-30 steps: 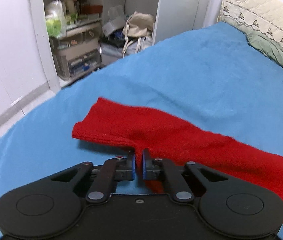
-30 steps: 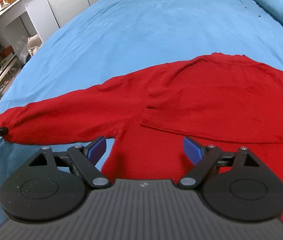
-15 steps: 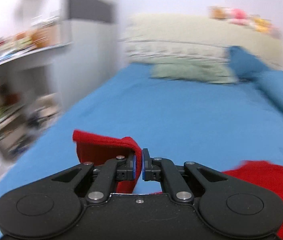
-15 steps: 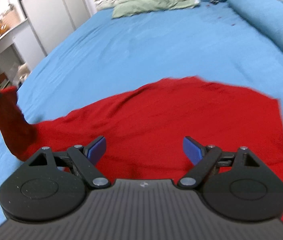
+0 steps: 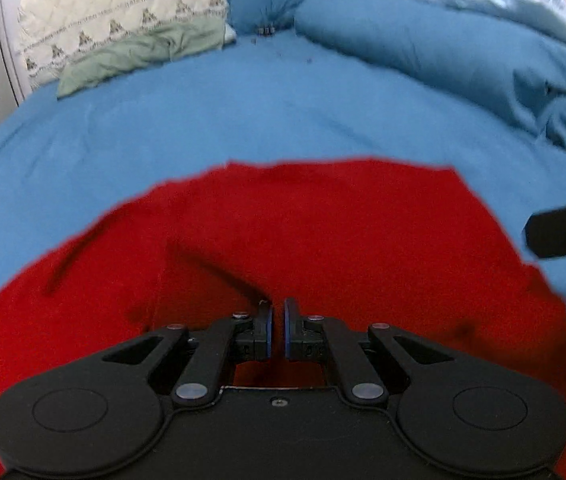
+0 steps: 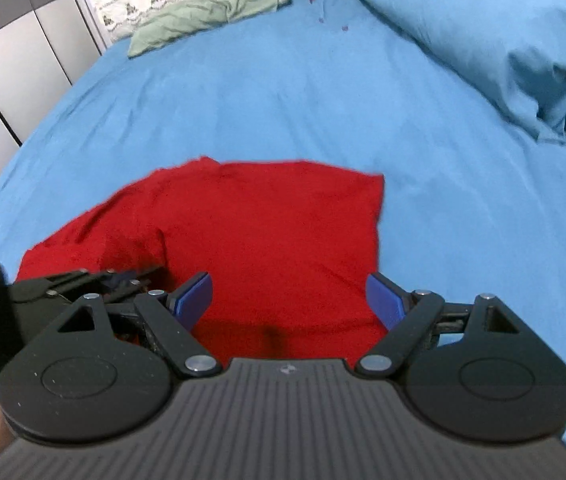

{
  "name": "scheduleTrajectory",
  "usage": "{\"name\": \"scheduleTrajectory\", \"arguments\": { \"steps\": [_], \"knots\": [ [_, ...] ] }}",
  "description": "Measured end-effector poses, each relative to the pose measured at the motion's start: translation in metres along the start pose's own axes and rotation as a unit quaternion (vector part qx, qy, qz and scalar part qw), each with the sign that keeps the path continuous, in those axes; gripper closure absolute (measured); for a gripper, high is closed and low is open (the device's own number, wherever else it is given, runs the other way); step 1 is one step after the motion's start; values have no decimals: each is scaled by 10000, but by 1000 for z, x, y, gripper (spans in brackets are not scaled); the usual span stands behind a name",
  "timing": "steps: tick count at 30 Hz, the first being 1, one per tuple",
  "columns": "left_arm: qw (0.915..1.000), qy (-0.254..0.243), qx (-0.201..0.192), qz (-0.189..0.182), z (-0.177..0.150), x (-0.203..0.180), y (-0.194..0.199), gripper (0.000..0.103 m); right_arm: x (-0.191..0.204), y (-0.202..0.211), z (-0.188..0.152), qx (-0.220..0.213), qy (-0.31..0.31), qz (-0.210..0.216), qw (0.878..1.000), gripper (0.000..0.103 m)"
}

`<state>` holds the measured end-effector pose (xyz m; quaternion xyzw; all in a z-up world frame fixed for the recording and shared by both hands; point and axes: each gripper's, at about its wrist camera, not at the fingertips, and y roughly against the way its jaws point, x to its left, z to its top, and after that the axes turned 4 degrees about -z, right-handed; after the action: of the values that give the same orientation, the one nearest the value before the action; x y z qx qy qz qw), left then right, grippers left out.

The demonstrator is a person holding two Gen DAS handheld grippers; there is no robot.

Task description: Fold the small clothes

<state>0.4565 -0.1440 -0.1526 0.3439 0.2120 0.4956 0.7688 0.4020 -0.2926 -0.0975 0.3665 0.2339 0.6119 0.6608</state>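
Note:
A red knit sweater [image 5: 323, 232] lies on the blue bedsheet [image 5: 243, 112]; it also shows in the right wrist view [image 6: 267, 232]. My left gripper [image 5: 277, 330] is low over the sweater body with its jaws nearly together. Red cloth lies close under and around the tips, and the sleeve end it was holding is hidden. My right gripper [image 6: 289, 300] is open and empty over the sweater's near edge. The left gripper also shows in the right wrist view [image 6: 95, 280], beside the right gripper's left finger.
A green pillow [image 5: 143, 56] and a cream patterned pillow [image 5: 115, 20] lie at the head of the bed. A rolled blue duvet [image 5: 463, 52] runs along the right side. A grey wardrobe [image 6: 15, 64] stands at the left.
My left gripper has carried the sleeve end from the bed's left edge across onto the sweater body. The sleeve now lies folded over. My right gripper has stayed open above the near edge.

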Motion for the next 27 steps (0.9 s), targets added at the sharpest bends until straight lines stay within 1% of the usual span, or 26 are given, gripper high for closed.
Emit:
{"name": "scheduleTrajectory", "arguments": {
  "steps": [1,2,3,4,5,6,7,9,12,14,16,17,18,19,20,22,23,24,25,26,27],
  "knots": [
    [10000,2,20,-17,-2,0,-1,93,-2,-3,-1,45,25,44,10000,4],
    [10000,-39,18,-58,-5,2,1,87,-3,-5,-2,75,62,90,9999,4],
    [9999,-109,17,-112,-6,2,4,76,-3,-7,-1,94,100,142,9998,4],
    [9997,-174,25,-170,-7,6,8,68,-1,-9,0,104,149,223,9996,4],
    [9994,-250,54,-228,-9,8,13,53,-1,-10,2,99,193,308,9993,4],
    [9993,-285,74,-233,-11,11,19,43,0,-12,6,95,242,414,9988,4],
    [9993,-292,98,-223,-14,17,27,41,5,-12,10,98,320,580,9978,4],
    [9994,-220,208,-193,-20,26,38,40,18,-14,19,157,551,830,9949,4],
    [9993,-55,364,39,-35,55,57,40,54,-20,26,277,1379,1080,9842,4],
    [9988,39,421,246,-46,80,68,40,85,-29,23,314,2063,1144,9713,5],
    [9977,50,510,452,-56,98,75,40,111,-41,16,387,2674,1181,9555,6],
    [9966,53,566,591,-61,108,78,40,125,-48,11,400,3004,1188,9455,8],
    [9959,87,593,684,-66,117,80,40,137,-54,6,394,3321,1171,9351,12],
    [9952,141,613,747,-71,125,84,40,147,-60,1,354,3657,1121,9233,19],
    [9945,220,624,817,-76,132,87,40,158,-67,-5,309,3953,1039,9121,22],
    [9932,321,624,930,-81,144,91,40,173,-81,-10,326,4265,909,8993,38],
    [9925,352,616,999,-82,146,92,40,177,-87,-11,347,4318,869,8971,45],
    [9916,398,605,1073,-83,149,94,40,180,-92,-11,378,4343,841,8961,64],
    [9906,468,602,1136,-84,153,95,40,183,-96,-11,442,4338,823,8961,81],
    [9895,574,599,1184,-84,157,98,40,183,-97,-9,431,4288,782,8990,82],
    [9887,672,592,1205,-80,160,97,40,183,-94,-5,324,4166,714,9057,82]
  ]
}}
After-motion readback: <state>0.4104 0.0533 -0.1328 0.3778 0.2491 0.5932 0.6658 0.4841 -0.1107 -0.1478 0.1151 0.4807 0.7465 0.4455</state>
